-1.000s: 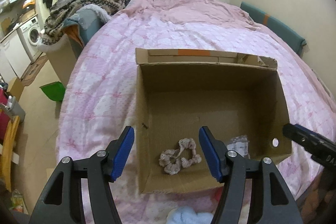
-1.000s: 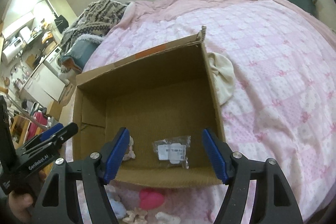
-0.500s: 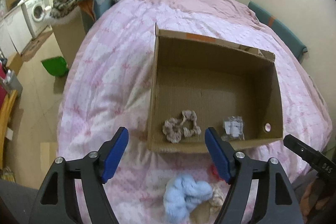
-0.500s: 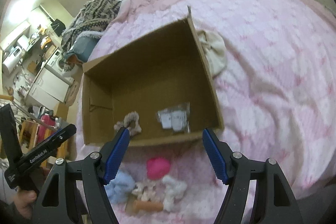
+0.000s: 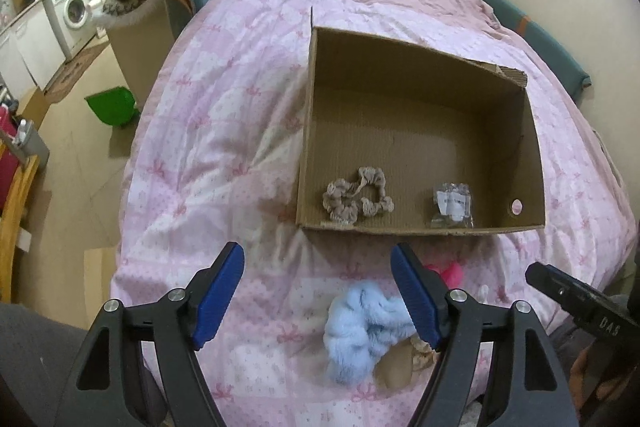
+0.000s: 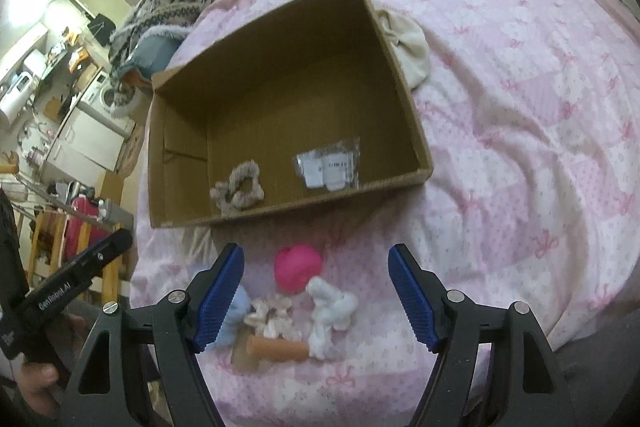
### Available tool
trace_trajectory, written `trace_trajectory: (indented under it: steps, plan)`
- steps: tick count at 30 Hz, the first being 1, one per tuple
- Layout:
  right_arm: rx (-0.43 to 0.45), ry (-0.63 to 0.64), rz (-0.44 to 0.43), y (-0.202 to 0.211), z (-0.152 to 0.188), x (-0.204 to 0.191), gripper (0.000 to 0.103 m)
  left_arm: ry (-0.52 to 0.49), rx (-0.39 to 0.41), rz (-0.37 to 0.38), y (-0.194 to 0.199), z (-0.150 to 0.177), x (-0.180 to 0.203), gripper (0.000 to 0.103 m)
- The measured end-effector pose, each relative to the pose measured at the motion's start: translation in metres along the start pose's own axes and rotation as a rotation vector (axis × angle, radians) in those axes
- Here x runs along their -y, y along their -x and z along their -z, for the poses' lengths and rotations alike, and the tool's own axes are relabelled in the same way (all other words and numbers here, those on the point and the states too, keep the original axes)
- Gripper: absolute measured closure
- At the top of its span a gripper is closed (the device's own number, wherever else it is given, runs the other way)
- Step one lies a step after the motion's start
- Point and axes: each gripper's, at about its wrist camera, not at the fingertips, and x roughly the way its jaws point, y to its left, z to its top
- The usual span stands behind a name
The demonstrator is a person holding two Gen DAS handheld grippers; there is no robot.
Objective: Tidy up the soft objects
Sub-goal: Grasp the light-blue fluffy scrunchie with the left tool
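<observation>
A: What state did we record for the left tongs (image 5: 318, 293)?

B: We logged them spread wide and holding nothing, above the pink bed cover (image 5: 208, 155), short of the cardboard box (image 5: 304, 147). The blue fluffy scrunchie (image 5: 360, 335) lay on the cover between and just below the blue pads (image 5: 218, 297).

A: And the right tongs (image 6: 316, 293)?

B: Also parted, nothing between them. Below them we noted a cluster on the cover: a pink round item (image 6: 298, 269), a white fluffy scrunchie (image 6: 330, 311), a cream frilled scrunchie (image 6: 270, 317) and a tan cylinder (image 6: 278, 347). The cluster items touched or overlapped; we could not tell the exact order.

A: What did we find inside the box?

B: A beige scrunchie (image 5: 357, 197) near the front wall, left side, and a clear plastic packet (image 5: 452, 205) to its right, apart from it. Both lay flat on the box floor.

A: Anything beside the box?

B: A cream cloth (image 6: 406, 45) lay against the outside of its right wall.
</observation>
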Motion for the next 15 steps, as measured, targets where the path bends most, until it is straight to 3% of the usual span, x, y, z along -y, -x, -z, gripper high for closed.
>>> trace_trajectory:
  steps: [7,15]
  plan:
    - [-0.058,0.000,0.027,-0.009,0.010,0.006,0.024,0.024,-0.059,-0.002,-0.016,0.005,-0.004,0.030]
    - [-0.091,-0.138,0.023,-0.022,0.008,0.031,0.024,0.037,-0.162,0.021,-0.043,0.013,-0.003,0.030]
